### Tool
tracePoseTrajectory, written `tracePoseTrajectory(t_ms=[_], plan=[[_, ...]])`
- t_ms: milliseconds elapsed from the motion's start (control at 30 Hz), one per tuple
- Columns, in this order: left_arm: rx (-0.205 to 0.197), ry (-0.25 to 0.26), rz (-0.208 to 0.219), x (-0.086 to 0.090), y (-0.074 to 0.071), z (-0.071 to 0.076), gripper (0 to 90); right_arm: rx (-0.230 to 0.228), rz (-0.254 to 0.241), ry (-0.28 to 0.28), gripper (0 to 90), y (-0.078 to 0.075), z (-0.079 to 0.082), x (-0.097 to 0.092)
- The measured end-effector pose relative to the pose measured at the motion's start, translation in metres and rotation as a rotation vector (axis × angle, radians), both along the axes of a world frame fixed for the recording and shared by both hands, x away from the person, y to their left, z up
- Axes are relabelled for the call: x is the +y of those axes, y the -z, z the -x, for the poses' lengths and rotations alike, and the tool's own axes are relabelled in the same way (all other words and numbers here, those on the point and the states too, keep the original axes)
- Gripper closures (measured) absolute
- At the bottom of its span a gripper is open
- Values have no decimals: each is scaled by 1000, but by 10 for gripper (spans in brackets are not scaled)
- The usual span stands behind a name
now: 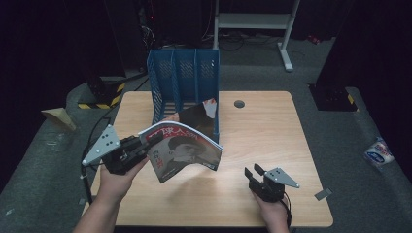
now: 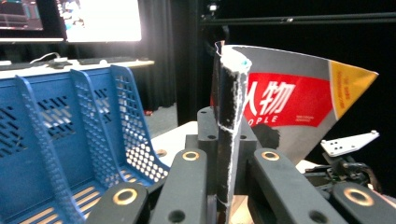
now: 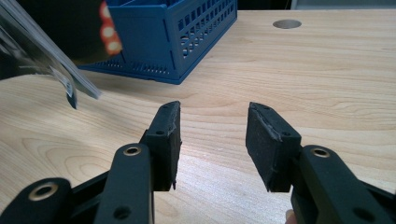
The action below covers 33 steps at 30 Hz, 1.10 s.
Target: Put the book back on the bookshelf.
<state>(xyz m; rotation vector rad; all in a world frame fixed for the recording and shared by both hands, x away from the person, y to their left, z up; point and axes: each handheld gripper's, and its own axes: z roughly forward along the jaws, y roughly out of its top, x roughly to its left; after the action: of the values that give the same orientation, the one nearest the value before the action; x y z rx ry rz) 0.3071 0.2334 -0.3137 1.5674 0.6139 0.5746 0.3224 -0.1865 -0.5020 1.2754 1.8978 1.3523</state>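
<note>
A magazine [image 1: 187,150] with a red title band and a dark portrait cover hangs above the table's left front, its pages bowed. My left gripper [image 1: 145,142] is shut on its spine edge; in the left gripper view the magazine [image 2: 289,100] rises between the jaws. Behind it a blue slotted file rack [image 1: 184,82] stands at the table's back, and another magazine [image 1: 197,116] leans in its right-hand slot. My right gripper [image 1: 256,171] rests low over the front right of the table, open, with nothing between its pads [image 3: 168,135].
The wooden table [image 1: 262,131] has a round cable hole [image 1: 239,103] right of the rack. In the right gripper view the rack's corner [image 3: 187,42] lies ahead to the left. A crumpled packet [image 1: 380,151] lies on the floor at the right.
</note>
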Motion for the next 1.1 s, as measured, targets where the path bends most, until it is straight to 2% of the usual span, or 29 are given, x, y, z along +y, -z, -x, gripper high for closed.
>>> tracePoseTrajectory(t_ms=[100,233,567,800,1100], plan=[[-2,-27,-13,5,-9,-1,869,0,0,-4,554,0,0,1],[8,-55,-1,16,-19,-5,868,1,-2,-4,554,-1,1,1],[5,-156,-6,45,-46,-18,868,0,3,-5,554,0,0,0],[2,-244,8,61,-54,-29,868,6,-1,-5,554,1,-1,0],[14,-325,22,72,-57,-46,868,8,-2,-6,554,1,0,0]])
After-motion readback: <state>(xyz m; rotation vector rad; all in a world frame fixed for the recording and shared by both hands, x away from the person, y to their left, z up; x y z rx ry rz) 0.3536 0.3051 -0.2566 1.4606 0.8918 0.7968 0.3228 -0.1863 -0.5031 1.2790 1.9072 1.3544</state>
